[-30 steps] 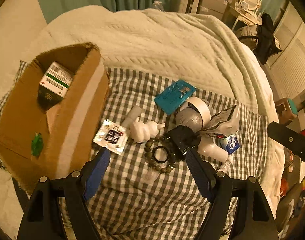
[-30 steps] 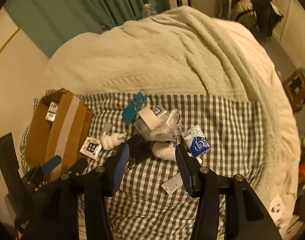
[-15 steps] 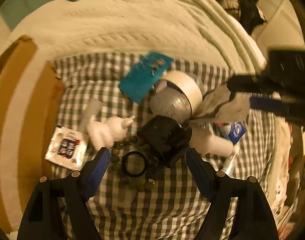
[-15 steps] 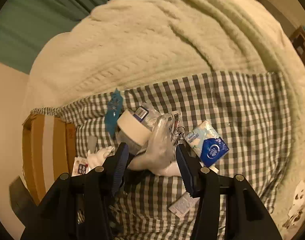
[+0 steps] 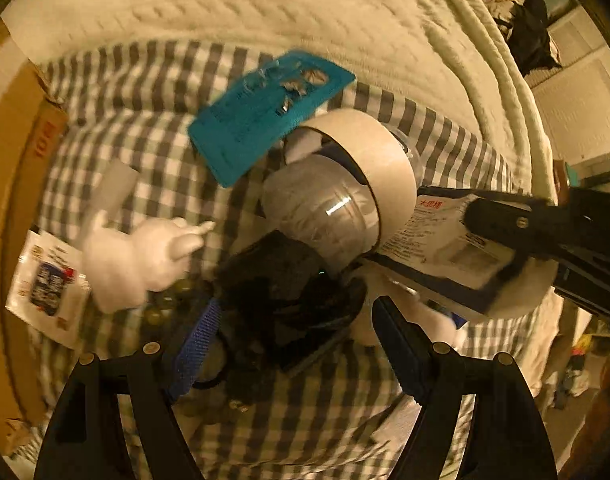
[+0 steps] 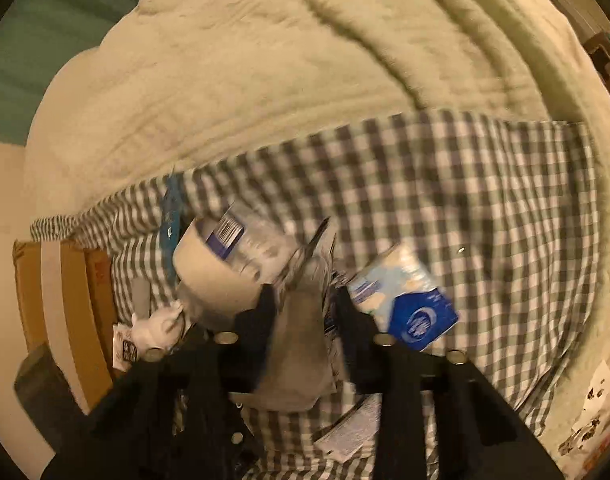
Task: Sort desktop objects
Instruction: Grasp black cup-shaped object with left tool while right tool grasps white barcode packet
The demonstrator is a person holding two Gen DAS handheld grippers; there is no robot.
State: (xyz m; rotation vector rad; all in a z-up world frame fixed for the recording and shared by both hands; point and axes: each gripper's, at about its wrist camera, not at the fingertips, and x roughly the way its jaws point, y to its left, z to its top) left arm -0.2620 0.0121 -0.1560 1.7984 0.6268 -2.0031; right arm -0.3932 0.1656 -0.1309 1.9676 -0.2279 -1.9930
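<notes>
Desktop objects lie nearly all unsorted on the checked cloth (image 6: 445,184) over the bed, so I judge the sorting barely begun. My left gripper (image 5: 293,320) hangs with its jaws wide apart astride the black bundle (image 5: 289,292), not yet pressing it. My right gripper (image 6: 301,312) is closing on the grey packet (image 6: 301,344) between its jaws. Ahead of the left gripper sit the tape roll (image 5: 381,168), teal card (image 5: 265,112) and white figurine (image 5: 141,256); the cardboard box (image 5: 13,184) is far left. Beside the right gripper lies a blue tissue pack (image 6: 409,300).
</notes>
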